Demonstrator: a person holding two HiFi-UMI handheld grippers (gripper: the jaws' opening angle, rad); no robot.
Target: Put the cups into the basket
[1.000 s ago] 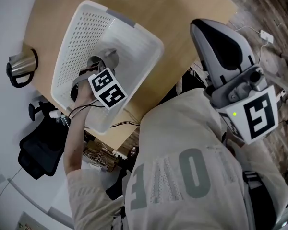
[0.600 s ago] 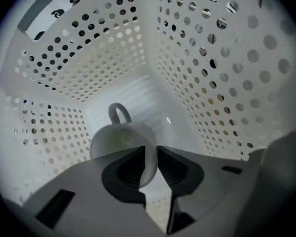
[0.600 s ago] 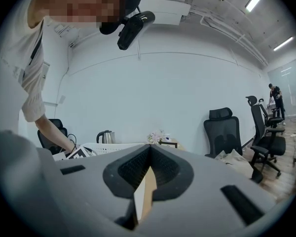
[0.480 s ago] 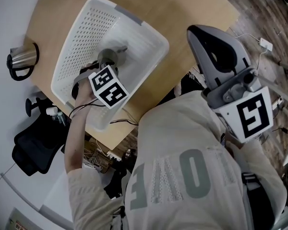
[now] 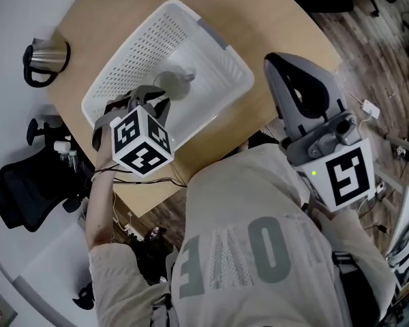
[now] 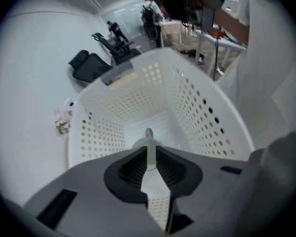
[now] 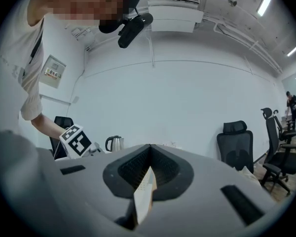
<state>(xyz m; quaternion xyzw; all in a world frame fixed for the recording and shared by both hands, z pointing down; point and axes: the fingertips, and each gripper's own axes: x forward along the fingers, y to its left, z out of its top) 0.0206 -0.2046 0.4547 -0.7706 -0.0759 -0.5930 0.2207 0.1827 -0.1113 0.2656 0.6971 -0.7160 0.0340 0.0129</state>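
Our left tongs [image 6: 151, 157] hover over the white perforated plastic basket [image 5: 211, 36] on the wooden desk [image 5: 286, 19], slightly parted and empty: the grey metal cup [image 5: 172, 85] lies inside it. Our right tongs [image 7: 149, 164], closed on nothing, are held raised aside, likely to keep clear.

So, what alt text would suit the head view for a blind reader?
Seen from above, a white perforated plastic basket on a wooden table holds one grey cup; the left gripper hovers, empty, over its near end.

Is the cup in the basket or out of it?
In. The cup lies on the basket floor, beyond the left gripper, whose jaws stand slightly apart, holding nothing.
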